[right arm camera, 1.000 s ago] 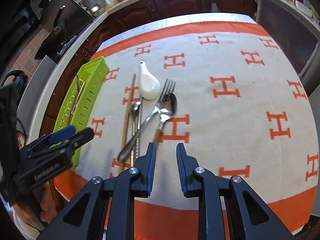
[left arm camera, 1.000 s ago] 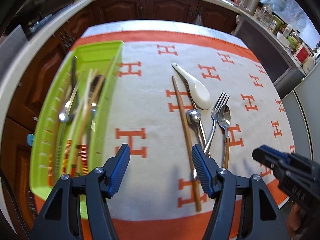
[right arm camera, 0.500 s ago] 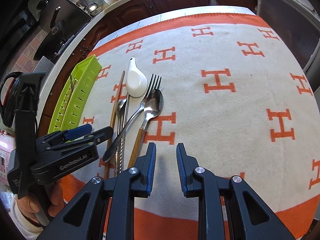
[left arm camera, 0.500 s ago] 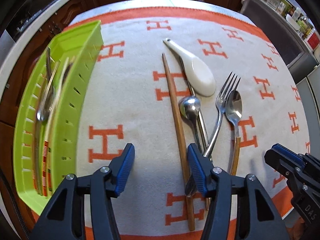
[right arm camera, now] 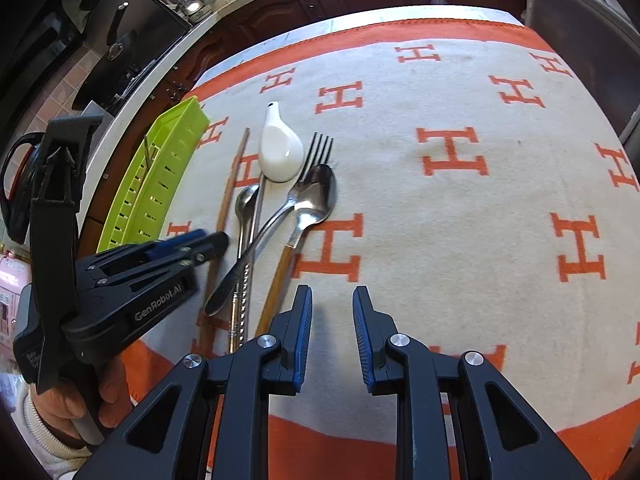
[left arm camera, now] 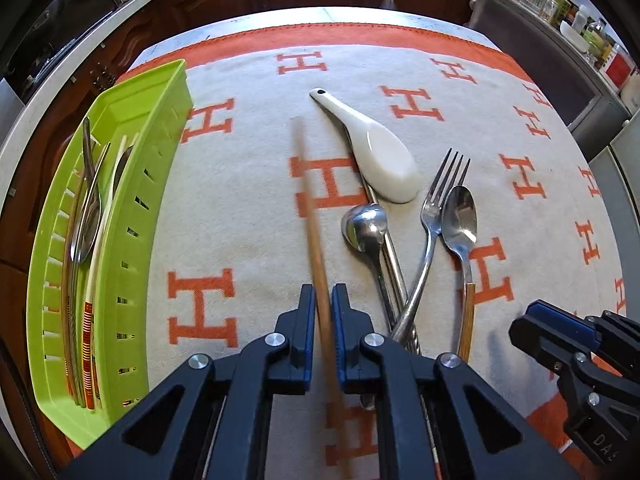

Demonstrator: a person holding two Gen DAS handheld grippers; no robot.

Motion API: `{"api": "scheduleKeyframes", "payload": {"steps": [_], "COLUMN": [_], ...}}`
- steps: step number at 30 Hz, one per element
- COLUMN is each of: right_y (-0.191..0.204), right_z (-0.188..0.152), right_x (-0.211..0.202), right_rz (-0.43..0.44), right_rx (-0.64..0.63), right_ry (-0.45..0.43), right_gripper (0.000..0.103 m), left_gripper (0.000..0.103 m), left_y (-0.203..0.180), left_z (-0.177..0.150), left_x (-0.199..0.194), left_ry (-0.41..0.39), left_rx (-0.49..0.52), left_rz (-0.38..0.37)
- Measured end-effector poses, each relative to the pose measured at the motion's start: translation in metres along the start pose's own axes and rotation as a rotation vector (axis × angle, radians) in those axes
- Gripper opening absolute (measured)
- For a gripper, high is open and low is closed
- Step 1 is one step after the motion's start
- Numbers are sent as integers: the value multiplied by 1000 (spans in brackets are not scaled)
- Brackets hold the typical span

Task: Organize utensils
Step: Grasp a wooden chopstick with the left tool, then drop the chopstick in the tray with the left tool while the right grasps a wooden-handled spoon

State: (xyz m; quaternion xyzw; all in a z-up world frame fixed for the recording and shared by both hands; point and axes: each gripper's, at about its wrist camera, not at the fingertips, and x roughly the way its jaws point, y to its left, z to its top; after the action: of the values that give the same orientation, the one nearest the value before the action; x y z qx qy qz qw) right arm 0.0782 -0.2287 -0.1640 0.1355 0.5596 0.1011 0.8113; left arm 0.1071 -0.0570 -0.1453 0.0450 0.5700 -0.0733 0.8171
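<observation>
Several utensils already lie in the green tray [left arm camera: 152,184] at 9 o'clock; our left gripper [left arm camera: 323,340] has just clenched on the wooden chopstick [left arm camera: 316,240]; right gripper [right arm camera: 332,332] slightly parted, empty; five pieces remain near 1 o'clock

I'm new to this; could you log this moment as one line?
left fingers: closed on brown wooden chopstick | right fingers: open, empty | lime-green plastic tray: holds utensils
</observation>
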Motion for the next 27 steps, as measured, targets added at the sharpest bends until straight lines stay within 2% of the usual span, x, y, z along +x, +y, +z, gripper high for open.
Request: {"api": "scheduleKeyframes", "payload": {"steps": [6,12,18,22,24,27], "right_y": [10,17,29,39,46,50], "right_z": [1,7,16,20,21,20], "right_x": [5,17,29,35,37,39], "right_rz": [29,40,26,-21,-56,-101], "right_rx": [-6,13,16,2,-13,-23], "right_ry": [8,26,35,25,14,-2], "right_gripper": [21,28,28,28,27,18], "left_gripper": [4,4,4,4,4,4], "left_y": [18,40,60,81,97,121], "left_z": [-6,-12,-13,-10,-8,-6], "left_x": [-4,-15,-58,-82,-91,-92], "left_ry": [-20,-35,-121,-168,-194,-195], "left_rx": [-51,-97,-94,-105,-108,-135], "left_rz": [-49,-39,-10,36,113,165]}}
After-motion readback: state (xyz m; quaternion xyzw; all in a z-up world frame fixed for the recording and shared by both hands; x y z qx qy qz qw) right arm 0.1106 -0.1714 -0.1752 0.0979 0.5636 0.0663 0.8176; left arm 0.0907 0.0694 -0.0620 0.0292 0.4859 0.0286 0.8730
